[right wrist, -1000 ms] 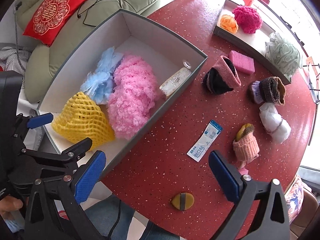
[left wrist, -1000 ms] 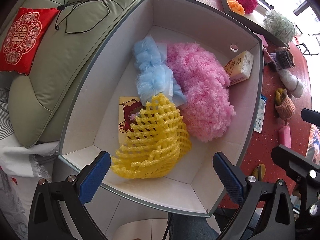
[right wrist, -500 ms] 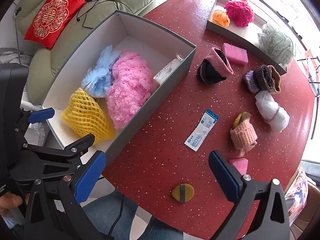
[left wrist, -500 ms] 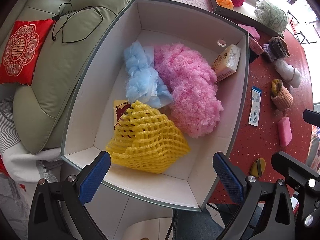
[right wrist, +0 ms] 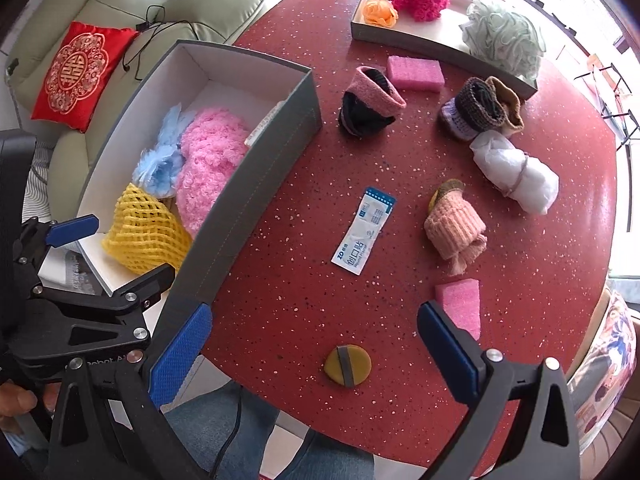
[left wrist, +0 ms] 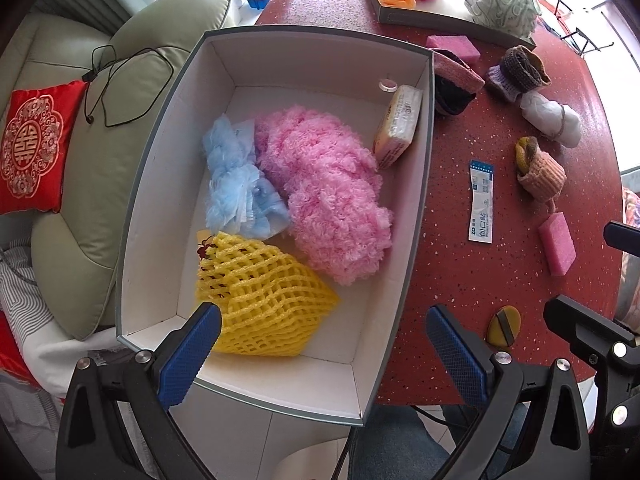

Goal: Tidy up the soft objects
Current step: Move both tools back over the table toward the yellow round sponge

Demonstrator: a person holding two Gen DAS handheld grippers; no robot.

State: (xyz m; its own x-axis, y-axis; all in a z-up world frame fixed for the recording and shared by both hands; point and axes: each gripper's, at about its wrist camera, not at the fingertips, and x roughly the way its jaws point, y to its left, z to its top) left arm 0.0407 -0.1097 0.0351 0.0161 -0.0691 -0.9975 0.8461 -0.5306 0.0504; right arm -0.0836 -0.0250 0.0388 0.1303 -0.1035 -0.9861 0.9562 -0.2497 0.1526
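The left gripper (left wrist: 322,348) hangs over the near end of the grey box (left wrist: 416,240), jaws spread wide and holding nothing. The yellow foam net (left wrist: 260,300) lies in the box at lower centre of the left view, its near edge just behind the left jaw. A pink fluffy bundle (left wrist: 328,196) and a blue one (left wrist: 240,188) lie beyond it. The right gripper (right wrist: 314,344) is also spread and empty above the red surface (right wrist: 288,288), with a pink sponge (right wrist: 460,304) just beside its right jaw.

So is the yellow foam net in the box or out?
In: yellow foam net lies on the box floor, beside the pink fluffy bundle.
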